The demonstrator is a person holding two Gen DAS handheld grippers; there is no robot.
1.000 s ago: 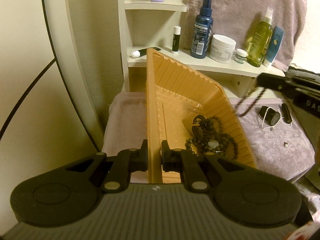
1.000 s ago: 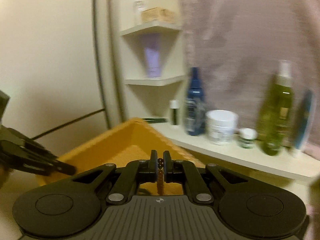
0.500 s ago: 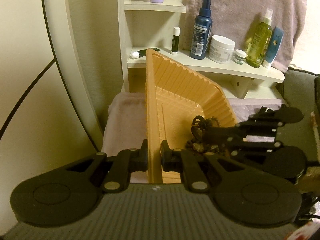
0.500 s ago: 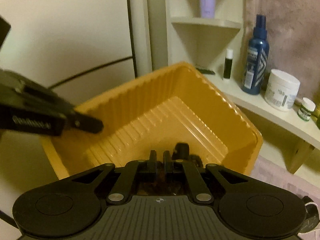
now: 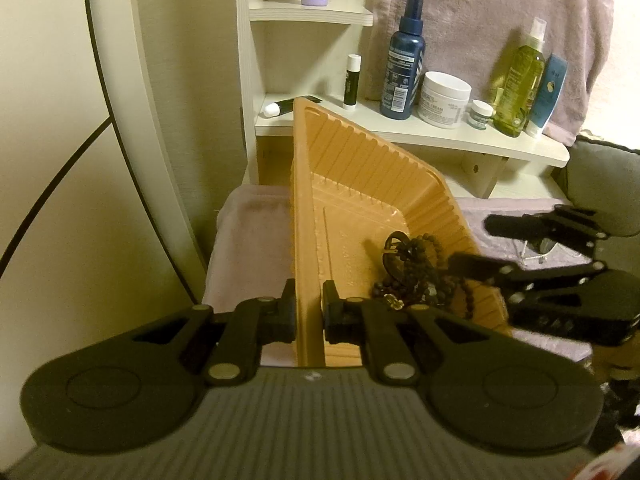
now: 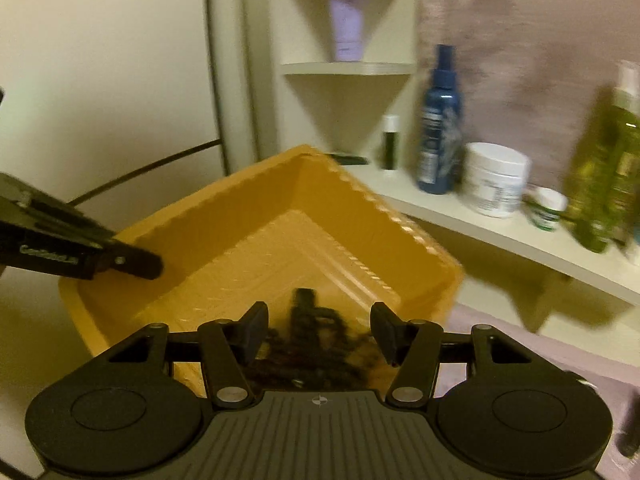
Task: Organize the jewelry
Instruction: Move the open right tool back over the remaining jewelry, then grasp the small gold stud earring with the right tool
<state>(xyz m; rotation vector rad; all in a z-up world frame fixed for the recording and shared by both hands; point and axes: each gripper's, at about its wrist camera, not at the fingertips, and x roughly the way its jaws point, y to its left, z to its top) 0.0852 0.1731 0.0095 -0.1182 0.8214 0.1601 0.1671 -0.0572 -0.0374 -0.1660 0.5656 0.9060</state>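
An orange ribbed plastic tray [image 5: 360, 184] stands tilted over a mauve cloth; it also shows in the right wrist view [image 6: 280, 216]. My left gripper [image 5: 308, 312] is shut on the tray's near rim. A pile of dark beaded jewelry [image 5: 416, 272] lies in the tray's lower corner, blurred in the right wrist view [image 6: 308, 344]. My right gripper [image 6: 318, 330] is open and empty, just above the beads at the tray's right side [image 5: 472, 244]. A few small jewelry pieces [image 5: 536, 252] lie on the cloth behind the right gripper, partly hidden.
A white shelf [image 5: 440, 136] behind the tray carries a blue spray bottle [image 5: 402, 60], a white cream jar [image 5: 446, 98], a green bottle [image 5: 518, 80] and a lip balm stick [image 5: 352, 80]. A mauve towel [image 5: 480, 8] hangs behind. A cream wall is at left.
My right gripper carried a dark bead strand from the right over the tray, lowered it in, then opened; the strand now lies with the pile. The left gripper and tray stayed put.
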